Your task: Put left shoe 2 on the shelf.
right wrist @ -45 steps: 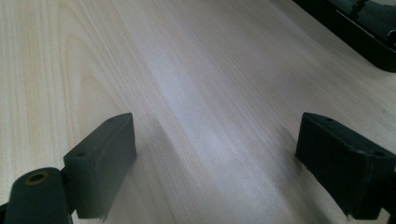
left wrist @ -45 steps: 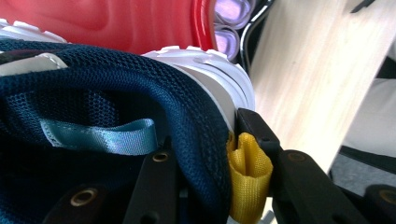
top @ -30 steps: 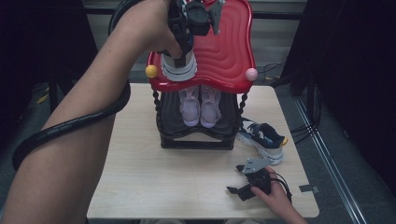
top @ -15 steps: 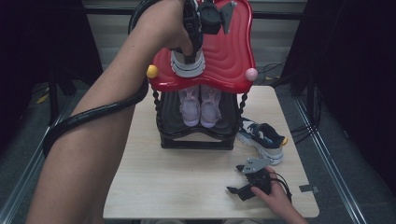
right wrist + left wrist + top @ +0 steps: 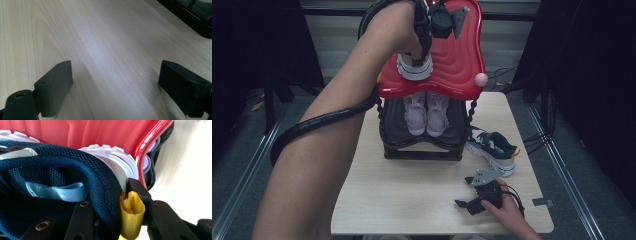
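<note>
Navy sneaker (image 5: 82,177) clamped in left fingers (image 5: 112,202) on red shelf (image 5: 462,60) — right fingers (image 5: 115,87) wide.

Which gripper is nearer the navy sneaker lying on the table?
Right. The right gripper rests on the table just below the navy sneaker; the left gripper is up on the red shelf top, holding its mate.

1. Shoes: four in all.
   - one navy sneaker (image 5: 414,66) with a white sole, on the red top of the rack;
   - two pale pink sneakers (image 5: 426,112), side by side on the lower shelf;
   - one dark sneaker (image 5: 492,149) with a yellow heel tab, on the bench (image 5: 412,200) just beside the rack.
2. Shoe racks: one shoe rack (image 5: 457,60), with a red top and a black frame.
3. Benches: one.
4. Grippers: two, the left gripper (image 5: 424,35) and the right gripper (image 5: 472,202).
</note>
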Tool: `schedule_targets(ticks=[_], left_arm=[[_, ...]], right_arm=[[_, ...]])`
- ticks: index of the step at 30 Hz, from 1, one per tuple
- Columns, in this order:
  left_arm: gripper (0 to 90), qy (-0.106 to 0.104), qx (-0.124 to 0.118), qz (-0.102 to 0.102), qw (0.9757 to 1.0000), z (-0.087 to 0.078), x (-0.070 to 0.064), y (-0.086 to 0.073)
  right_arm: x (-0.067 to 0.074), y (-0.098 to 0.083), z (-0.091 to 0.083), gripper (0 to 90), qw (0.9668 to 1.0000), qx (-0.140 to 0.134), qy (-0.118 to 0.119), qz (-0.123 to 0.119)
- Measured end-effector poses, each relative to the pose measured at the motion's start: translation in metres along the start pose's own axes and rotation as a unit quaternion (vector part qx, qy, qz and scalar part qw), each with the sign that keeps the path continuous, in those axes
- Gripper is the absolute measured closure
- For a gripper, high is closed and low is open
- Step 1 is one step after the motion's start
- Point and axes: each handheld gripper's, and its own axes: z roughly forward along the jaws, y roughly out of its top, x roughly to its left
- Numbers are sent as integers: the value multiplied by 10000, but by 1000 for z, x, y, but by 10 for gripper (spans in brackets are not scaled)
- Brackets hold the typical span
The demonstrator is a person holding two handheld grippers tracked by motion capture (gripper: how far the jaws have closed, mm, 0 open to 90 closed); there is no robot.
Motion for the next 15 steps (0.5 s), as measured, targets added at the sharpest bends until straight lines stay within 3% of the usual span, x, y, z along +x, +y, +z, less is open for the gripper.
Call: schedule_targets(ticks=[5, 9, 15], left_arm=[[676, -5, -21, -81, 10000, 4, 0, 0], [674, 118, -4, -55, 9999, 6, 0, 2], [673, 124, 5, -42, 9999, 6, -1, 5]], right_arm=[[0, 0, 0, 113, 10000, 2, 2, 5], [0, 0, 0, 112, 10000, 2, 2, 4], [0, 0, 0, 112, 10000, -2, 0, 1]])
